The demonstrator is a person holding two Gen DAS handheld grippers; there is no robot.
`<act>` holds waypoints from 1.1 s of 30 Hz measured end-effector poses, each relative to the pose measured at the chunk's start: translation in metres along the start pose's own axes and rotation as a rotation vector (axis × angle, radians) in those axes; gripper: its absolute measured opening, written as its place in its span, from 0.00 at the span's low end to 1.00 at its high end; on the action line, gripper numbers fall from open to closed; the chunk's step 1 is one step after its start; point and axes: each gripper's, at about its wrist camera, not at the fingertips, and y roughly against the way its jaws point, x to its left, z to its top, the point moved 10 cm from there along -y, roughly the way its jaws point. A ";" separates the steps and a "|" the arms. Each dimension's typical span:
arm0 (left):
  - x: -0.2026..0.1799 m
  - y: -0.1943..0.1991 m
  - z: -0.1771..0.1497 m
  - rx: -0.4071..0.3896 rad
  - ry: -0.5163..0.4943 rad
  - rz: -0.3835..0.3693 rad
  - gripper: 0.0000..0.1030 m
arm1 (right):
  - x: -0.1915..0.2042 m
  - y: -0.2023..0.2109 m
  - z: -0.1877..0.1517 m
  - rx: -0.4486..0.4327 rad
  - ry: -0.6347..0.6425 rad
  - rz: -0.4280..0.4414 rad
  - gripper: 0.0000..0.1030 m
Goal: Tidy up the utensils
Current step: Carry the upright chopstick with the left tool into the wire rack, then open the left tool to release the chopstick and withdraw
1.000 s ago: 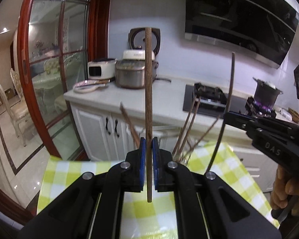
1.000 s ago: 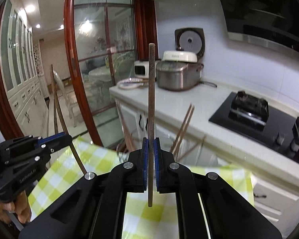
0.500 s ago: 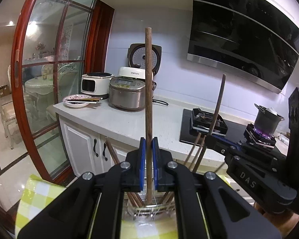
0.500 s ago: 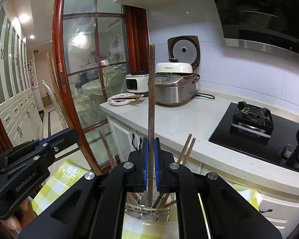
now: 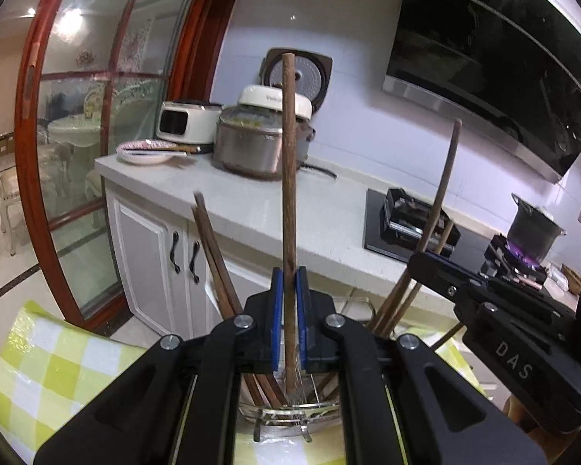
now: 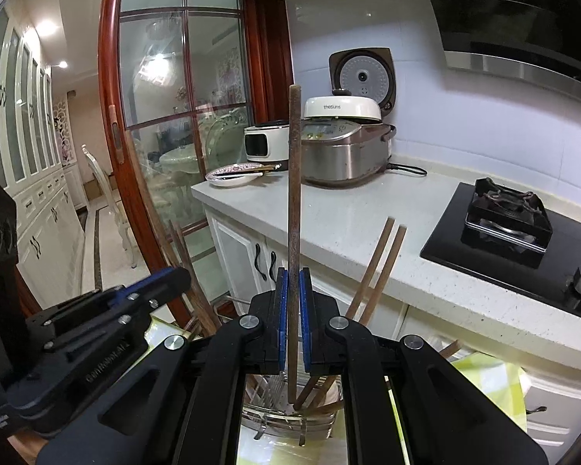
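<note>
chopstick (image 5: 288, 178): showing dark brown wood grain
tool (image 5: 289, 321): showing black arms, blue pads
cloth (image 5: 58, 364): showing a yellow-green and white check
desk (image 6: 341, 224): looking speckled white
cooker (image 6: 341, 151): shining silver under a cream lid
door frame (image 6: 110, 124): glowing red-brown
hob (image 6: 495, 248): looking glossy black

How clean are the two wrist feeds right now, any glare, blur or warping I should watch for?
Left wrist view: strong fisheye bending of the red-framed glass door, ceiling-light glare on its panes, slight smear on the white plate; the held brown wooden chopstick is sharp. Right wrist view: sharper, same bending, lamp reflections on the glass, dark corners.
</note>
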 end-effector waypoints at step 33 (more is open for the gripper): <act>-0.004 0.159 -0.122 -0.075 -0.077 0.203 0.95 | -0.051 0.118 -0.125 -0.043 -0.114 -0.187 0.82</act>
